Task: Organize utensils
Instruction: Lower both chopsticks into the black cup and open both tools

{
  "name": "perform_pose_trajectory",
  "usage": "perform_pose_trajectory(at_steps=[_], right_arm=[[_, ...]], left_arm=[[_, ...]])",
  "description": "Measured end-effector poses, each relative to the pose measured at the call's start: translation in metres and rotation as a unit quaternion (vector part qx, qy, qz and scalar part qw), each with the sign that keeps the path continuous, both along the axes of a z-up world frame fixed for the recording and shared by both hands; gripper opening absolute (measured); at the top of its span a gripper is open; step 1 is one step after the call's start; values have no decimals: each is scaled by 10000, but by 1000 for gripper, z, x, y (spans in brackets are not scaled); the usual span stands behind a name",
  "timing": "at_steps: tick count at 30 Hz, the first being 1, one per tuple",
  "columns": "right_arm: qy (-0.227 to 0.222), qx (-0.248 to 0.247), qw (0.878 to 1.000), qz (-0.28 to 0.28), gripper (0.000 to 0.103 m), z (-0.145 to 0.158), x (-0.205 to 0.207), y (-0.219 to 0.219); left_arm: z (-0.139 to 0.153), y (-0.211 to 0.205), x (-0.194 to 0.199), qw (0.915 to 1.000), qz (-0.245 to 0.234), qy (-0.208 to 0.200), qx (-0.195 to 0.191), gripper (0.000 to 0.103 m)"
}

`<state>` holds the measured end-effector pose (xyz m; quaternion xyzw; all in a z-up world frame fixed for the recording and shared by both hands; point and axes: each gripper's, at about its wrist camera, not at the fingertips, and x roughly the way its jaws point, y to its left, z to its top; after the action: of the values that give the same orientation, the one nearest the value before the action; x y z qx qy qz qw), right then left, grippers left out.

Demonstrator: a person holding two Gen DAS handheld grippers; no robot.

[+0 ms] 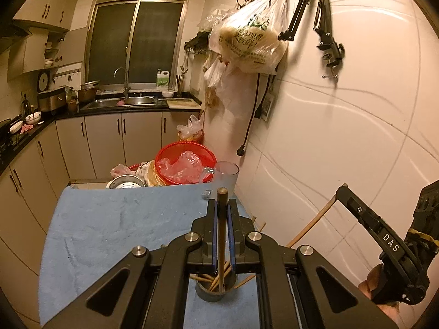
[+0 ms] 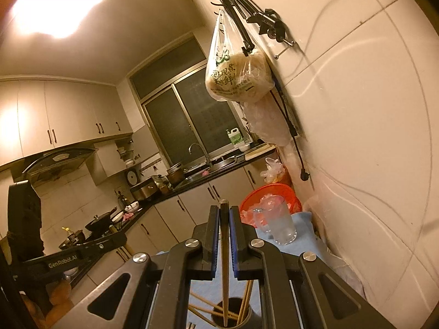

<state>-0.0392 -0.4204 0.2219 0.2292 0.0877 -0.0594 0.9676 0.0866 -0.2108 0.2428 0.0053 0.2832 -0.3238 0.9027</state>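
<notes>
Our left gripper (image 1: 222, 213) and right gripper (image 2: 224, 216) each pinch an upright chopstick (image 1: 221, 235), tips seemingly inside the holder (image 1: 216, 290) directly below.

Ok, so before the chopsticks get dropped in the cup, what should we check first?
1. Left gripper holds a chopstick between its fingers: ok.
2. Right gripper holds a darker chopstick: ok.
3. Left chopstick's lower end inside the grey holder: ok.
4. Right chopstick's tip inside the holder: ok, it seems.
5. Holder stands upright on the blue cloth: ok.
6. Room left among the chopsticks already inside: cannot tell.
</notes>
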Motion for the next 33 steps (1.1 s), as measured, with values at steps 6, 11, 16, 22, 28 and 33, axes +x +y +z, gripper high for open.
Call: perform_pose_trajectory(at_steps=[6,11,16,22,28,33], right_arm=[[197,11,9998,-4,8,-14,23,-8],[530,40,9986,40,8,-40,43,-8],[846,136,9962,154,8,-65,59,-5],[1154,295,9924,293,8,-87,73,-2],[1335,459,9892,403,11,-94,80,-5],[1237,441,9908,319,12,-84,71,-3]], left_arm=[[-24,-9,14,9997,83,151,150,7],[-47,-11,22,9991,104,347,237,7],[-66,-8,26,9985,103,457,273,7],[-83,-9,30,9974,16,607,395,7],[-89,-6,34,9971,34,636,417,8],[-79,5,26,9982,40,528,271,29]])
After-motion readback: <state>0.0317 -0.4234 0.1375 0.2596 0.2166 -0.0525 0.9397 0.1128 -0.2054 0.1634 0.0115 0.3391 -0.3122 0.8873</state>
